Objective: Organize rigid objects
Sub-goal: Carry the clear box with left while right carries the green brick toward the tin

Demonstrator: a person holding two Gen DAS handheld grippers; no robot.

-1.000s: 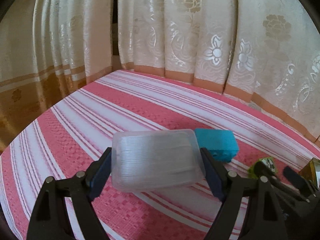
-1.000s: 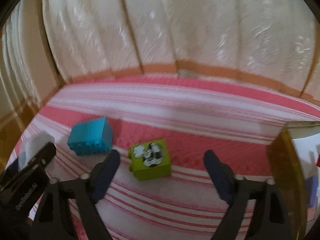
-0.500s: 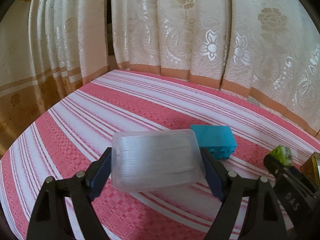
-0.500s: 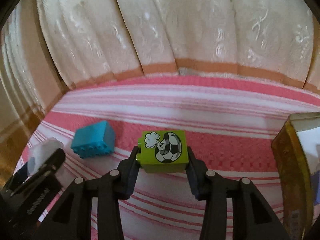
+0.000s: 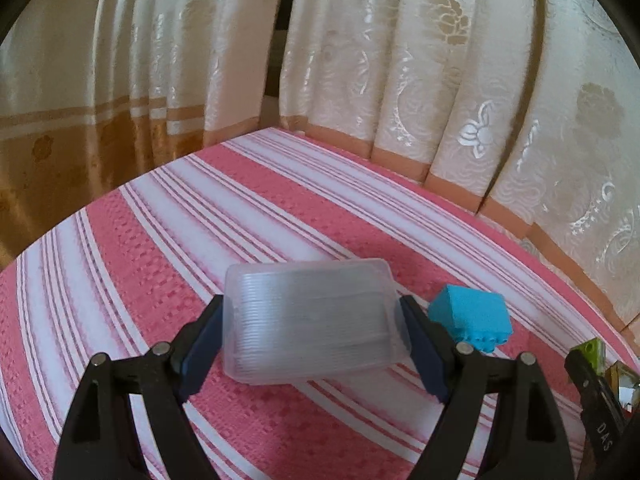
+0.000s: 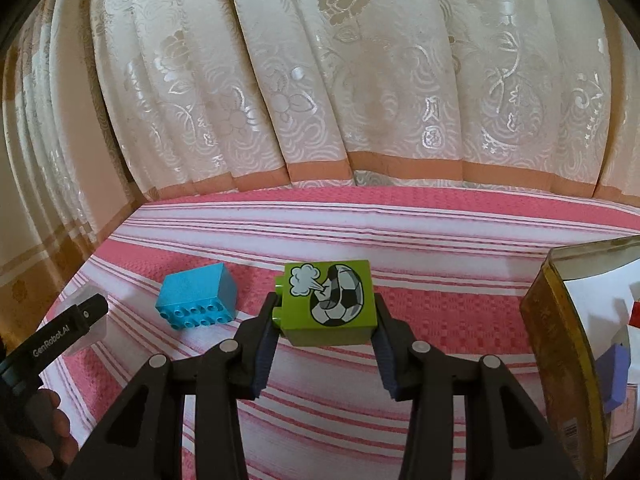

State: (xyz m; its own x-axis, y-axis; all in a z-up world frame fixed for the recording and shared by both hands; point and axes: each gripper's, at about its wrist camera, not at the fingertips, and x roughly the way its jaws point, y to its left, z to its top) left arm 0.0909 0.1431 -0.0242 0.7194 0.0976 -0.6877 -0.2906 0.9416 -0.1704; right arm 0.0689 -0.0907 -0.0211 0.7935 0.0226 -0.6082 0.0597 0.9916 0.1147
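My left gripper (image 5: 310, 330) is shut on a clear ribbed plastic box (image 5: 312, 320) and holds it above the striped cloth. My right gripper (image 6: 326, 320) is shut on a green brick with a football picture (image 6: 328, 302), lifted off the cloth. A blue brick (image 6: 196, 300) lies on its side on the cloth, left of the green brick; in the left wrist view the blue brick (image 5: 472, 320) is just right of the clear box. The right gripper's tip with the green brick (image 5: 590, 350) shows at the far right of that view.
A pink and white striped cloth (image 6: 440, 240) covers the surface. Cream flowered curtains (image 6: 360, 80) hang close behind it. A gold-edged open box (image 6: 560, 340) with a blue piece (image 6: 616, 376) inside stands at the right. The left gripper's body (image 6: 52, 340) is at the far left.
My right gripper closed on the green brick and lifted it off the cloth. My left gripper kept hold of the clear box and swung a little to the left.
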